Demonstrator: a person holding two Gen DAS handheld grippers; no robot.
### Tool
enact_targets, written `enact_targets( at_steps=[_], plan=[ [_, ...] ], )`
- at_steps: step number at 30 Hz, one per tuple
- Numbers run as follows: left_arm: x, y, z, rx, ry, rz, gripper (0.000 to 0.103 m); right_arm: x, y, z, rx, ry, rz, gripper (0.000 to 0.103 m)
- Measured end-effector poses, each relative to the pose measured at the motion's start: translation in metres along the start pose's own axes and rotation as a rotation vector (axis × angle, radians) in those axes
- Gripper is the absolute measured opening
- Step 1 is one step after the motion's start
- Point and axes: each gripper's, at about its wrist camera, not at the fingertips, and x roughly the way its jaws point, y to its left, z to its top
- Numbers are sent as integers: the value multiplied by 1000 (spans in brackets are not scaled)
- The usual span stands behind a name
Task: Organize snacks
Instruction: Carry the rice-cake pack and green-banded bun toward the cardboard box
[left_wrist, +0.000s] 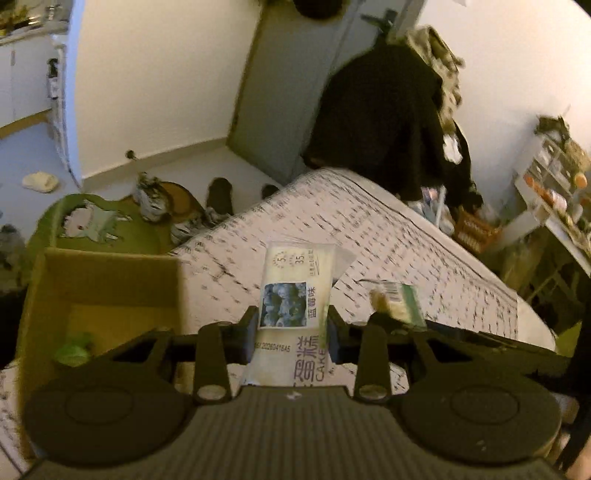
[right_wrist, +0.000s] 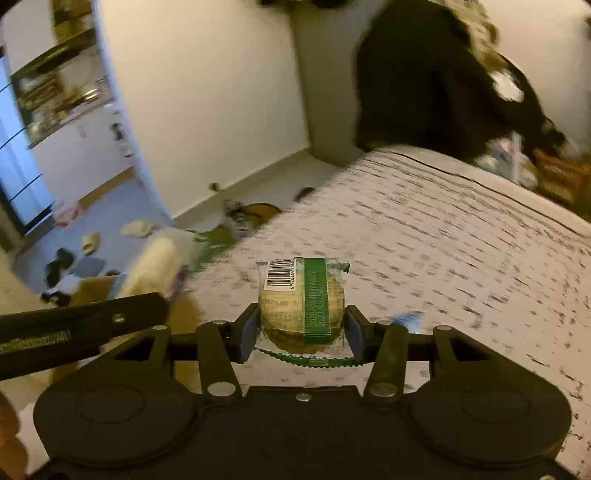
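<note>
A bed with a white, black-flecked cover (left_wrist: 388, 236) fills the room, and dark coats (left_wrist: 380, 118) hang by the door past its far edge. The left gripper (left_wrist: 291, 328) is held up over the bed's near edge, its fingers closed on a blueberry cake packet (left_wrist: 295, 291) that stands upright between them. An open cardboard box (left_wrist: 99, 291) sits at the bed's left edge, just beside this gripper. The right gripper (right_wrist: 301, 326) is up over the bed too, squeezing a round cookie pack with a green stripe (right_wrist: 303, 302). Shoes and clutter lie on the floor (right_wrist: 110, 206).
</note>
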Motion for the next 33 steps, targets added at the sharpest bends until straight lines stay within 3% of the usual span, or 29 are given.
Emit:
enact_targets(
  at_steps=[5, 16, 25, 33],
  plan=[
    [-27, 34, 4, -64, -13, 50, 35, -19, 44, 5, -37, -14, 40, 48],
    [-65, 88, 3, -121, -27, 93, 35, -33, 78, 6, -47, -26, 40, 48],
    [-72, 119, -1, -164, -23, 104, 35, -30, 101, 5, -59, -13, 50, 48],
    [-54, 131, -7, -202, 7, 123, 35, -25, 105, 6, -52, 0, 52, 48]
  ],
)
